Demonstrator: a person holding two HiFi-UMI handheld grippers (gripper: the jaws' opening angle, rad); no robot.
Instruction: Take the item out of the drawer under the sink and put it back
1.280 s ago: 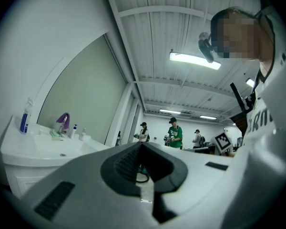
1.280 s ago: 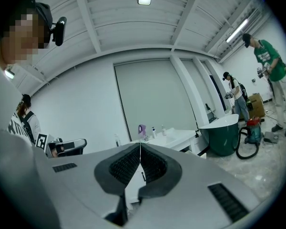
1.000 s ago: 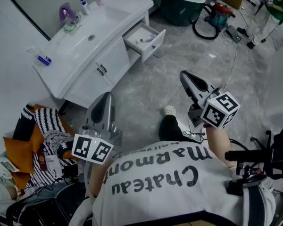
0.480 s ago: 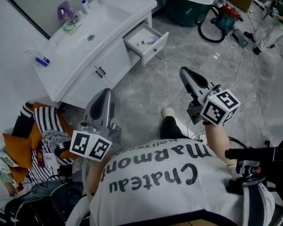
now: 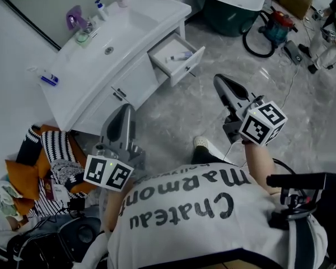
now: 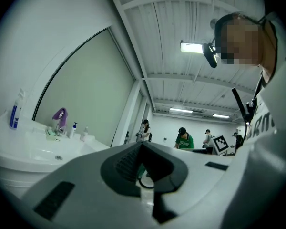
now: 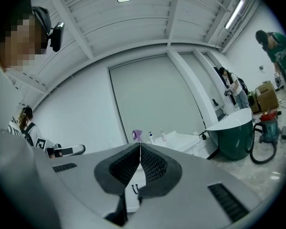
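A white sink cabinet (image 5: pixel 134 24) stands at the upper left of the head view. Its right-hand drawer (image 5: pixel 189 66) is pulled open, and a small white and blue item (image 5: pixel 181 55) lies inside. My left gripper (image 5: pixel 125 107) is held level in front of the cabinet doors, shut and empty, well short of them. My right gripper (image 5: pixel 217 78) is also level and shut on nothing, to the right of the drawer and apart from it. The left gripper (image 6: pixel 142 146) has its tips together, with the basin top (image 6: pixel 38 149) to its left. The right gripper (image 7: pixel 140 146) points at the cabinet (image 7: pixel 181 140).
A dark green bathtub (image 5: pixel 229 7) and a red vacuum cleaner (image 5: pixel 277 29) with its hose stand beyond the drawer. Bottles (image 5: pixel 101 7) and a purple item (image 5: pixel 74 17) sit on the counter. Clothes and cushions (image 5: pixel 39 167) lie at the left, black equipment (image 5: pixel 302 195) at the right.
Both grippers have travelled level with the person towards the cabinet, which now sits lower and nearer in the head view. The person's foot has stepped forward. Both sets of jaws look unchanged.
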